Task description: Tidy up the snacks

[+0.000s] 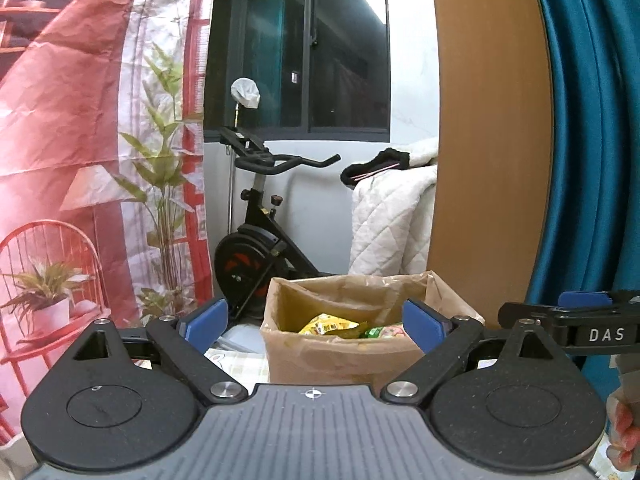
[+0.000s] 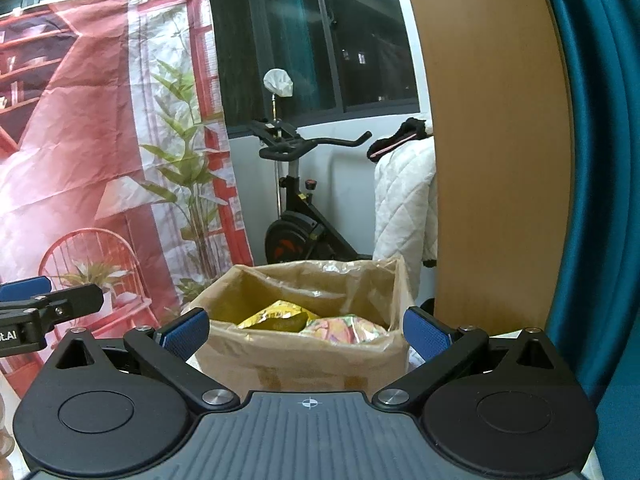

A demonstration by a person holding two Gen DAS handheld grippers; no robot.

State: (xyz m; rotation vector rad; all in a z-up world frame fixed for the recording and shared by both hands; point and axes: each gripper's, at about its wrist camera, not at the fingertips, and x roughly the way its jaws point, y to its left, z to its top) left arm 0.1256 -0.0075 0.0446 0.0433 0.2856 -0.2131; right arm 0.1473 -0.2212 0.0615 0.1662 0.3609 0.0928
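An open brown cardboard box (image 1: 340,364) (image 2: 296,364) stands on the table straight ahead of both grippers. Inside lie a yellow snack packet (image 1: 326,324) (image 2: 280,316) and a pink-and-green packet (image 1: 386,331) (image 2: 348,328). My left gripper (image 1: 315,325) hangs open just short of the box, with nothing between its blue pads. My right gripper (image 2: 306,332) is likewise open and empty, a little back from the box's near wall. Each view catches one of the other gripper's fingers (image 1: 584,300) (image 2: 28,286) at its edge.
Behind the box are a black exercise bike (image 1: 256,240), a red printed backdrop (image 1: 80,160) at left, a white quilt (image 1: 392,224), a wooden panel (image 1: 488,120) and a teal curtain (image 1: 592,120) at right. A hand (image 1: 624,436) shows at lower right.
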